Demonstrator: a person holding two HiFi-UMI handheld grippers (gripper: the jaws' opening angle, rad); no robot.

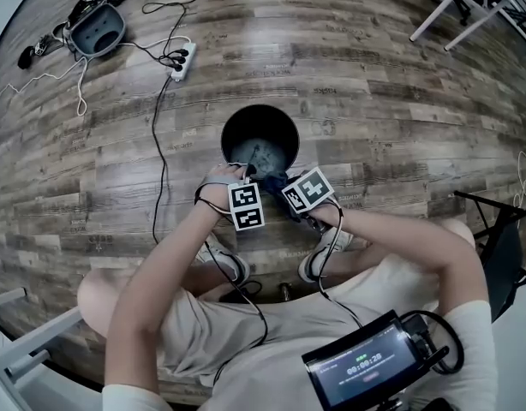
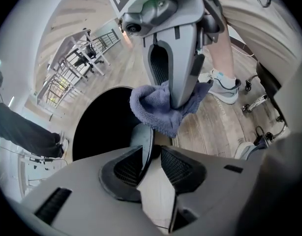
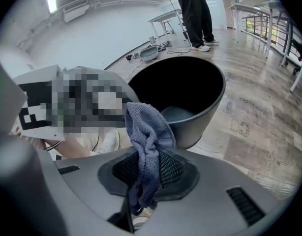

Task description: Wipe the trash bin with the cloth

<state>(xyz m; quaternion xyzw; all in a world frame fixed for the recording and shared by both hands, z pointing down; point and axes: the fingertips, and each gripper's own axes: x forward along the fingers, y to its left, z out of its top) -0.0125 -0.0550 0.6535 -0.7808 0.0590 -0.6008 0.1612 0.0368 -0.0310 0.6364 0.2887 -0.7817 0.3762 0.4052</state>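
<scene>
Two tools engaged: left gripper (image 2: 151,154) pinches the trash bin (image 3: 204,107) rim, right gripper (image 3: 147,170) clutches the blue cloth (image 3: 147,132); wiping seemingly barely begun.

Trash bin (image 1: 260,139) interior apparently unobstructed.

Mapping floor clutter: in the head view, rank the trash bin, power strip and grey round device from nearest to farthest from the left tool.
1. Trash bin, its rim between the left tool's jaws.
2. Power strip, farther up and left on the floor.
3. Grey round device, far upper left corner.
</scene>
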